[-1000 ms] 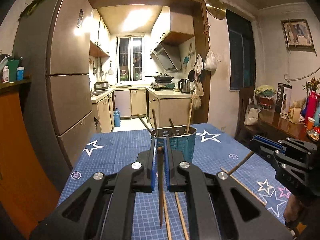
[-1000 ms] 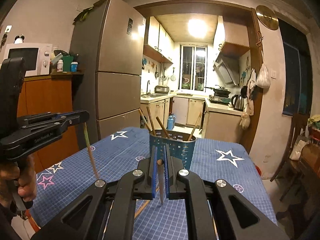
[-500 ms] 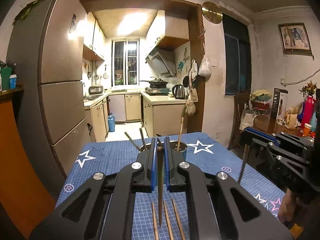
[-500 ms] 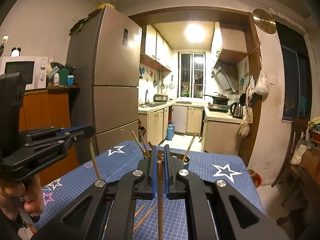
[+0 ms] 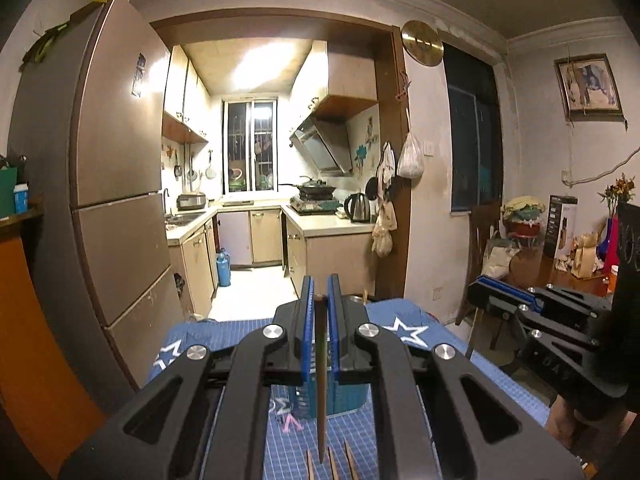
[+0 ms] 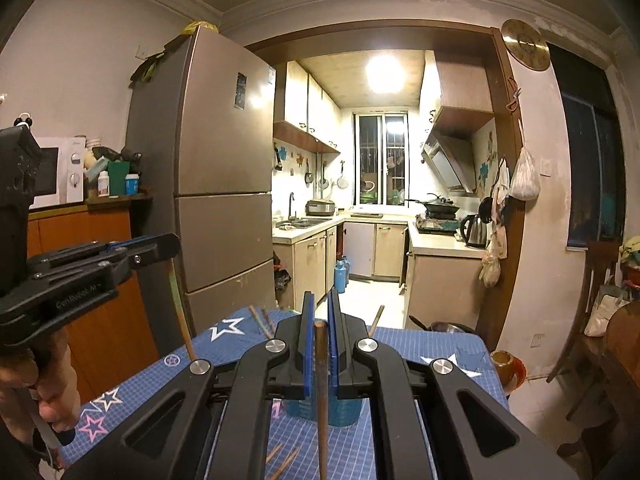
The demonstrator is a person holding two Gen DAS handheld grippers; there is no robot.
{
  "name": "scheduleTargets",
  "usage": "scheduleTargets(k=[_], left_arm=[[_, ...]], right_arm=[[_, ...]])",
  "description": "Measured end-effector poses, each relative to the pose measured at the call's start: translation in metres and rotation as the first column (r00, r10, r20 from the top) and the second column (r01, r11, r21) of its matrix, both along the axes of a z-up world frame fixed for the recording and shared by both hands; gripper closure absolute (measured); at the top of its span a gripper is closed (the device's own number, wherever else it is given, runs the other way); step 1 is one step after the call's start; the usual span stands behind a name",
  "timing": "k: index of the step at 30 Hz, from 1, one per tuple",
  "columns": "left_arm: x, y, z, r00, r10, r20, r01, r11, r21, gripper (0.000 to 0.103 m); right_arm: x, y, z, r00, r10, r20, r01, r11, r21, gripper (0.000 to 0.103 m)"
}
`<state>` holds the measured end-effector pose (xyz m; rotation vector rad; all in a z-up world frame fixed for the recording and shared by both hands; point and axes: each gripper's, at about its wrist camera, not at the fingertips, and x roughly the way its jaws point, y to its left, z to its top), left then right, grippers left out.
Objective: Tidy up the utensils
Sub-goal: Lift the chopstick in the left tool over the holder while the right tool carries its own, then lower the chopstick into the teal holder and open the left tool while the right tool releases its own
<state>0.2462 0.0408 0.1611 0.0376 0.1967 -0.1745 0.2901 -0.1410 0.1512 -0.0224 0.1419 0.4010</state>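
My left gripper [image 5: 319,300] is shut on a dark wooden chopstick [image 5: 321,380] that hangs point down. My right gripper [image 6: 319,320] is shut on another chopstick [image 6: 321,392], also hanging down. Both are held above the table, in front of a blue perforated utensil holder [image 5: 344,396], which also shows in the right wrist view [image 6: 340,412] with several chopsticks [image 6: 256,320] standing in it. Loose chopsticks [image 5: 332,466] lie on the blue mat. Each gripper shows in the other's view: the right one [image 5: 480,292] at right, the left one [image 6: 168,244] at left.
The blue star-patterned mat [image 6: 224,344] covers the table. A tall fridge [image 5: 112,200] stands to the left with an orange cabinet [image 6: 80,280]. A wooden side table [image 5: 560,264] with clutter stands to the right. The kitchen doorway lies beyond.
Both grippers have risen and tilted up with their chopsticks. The utensil holder has dropped lower in both views and is now largely hidden behind the jaws.
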Motion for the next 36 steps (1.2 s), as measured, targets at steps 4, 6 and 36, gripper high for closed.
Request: scheduleTargets(k=[4, 6, 36], left_arm=[[0.010, -0.004, 0.007, 1.000, 0.002, 0.003, -0.002, 1.000, 0.006, 0.098], [0.016, -0.008, 0.010, 1.000, 0.003, 0.005, -0.003, 1.000, 0.012, 0.098], [0.108, -0.003, 0.090, 0.991, 0.045, 0.129, -0.038, 0.998, -0.057, 0.098]], right_arm=[[0.011, 0.000, 0.010, 1.000, 0.000, 0.004, 0.000, 1.000, 0.002, 0.096], [0.017, -0.001, 0.017, 1.000, 0.000, 0.007, 0.000, 1.000, 0.005, 0.096], [0.146, 0.014, 0.103, 0.999, 0.027, 0.042, -0.029, 0.998, 0.061, 0.096]])
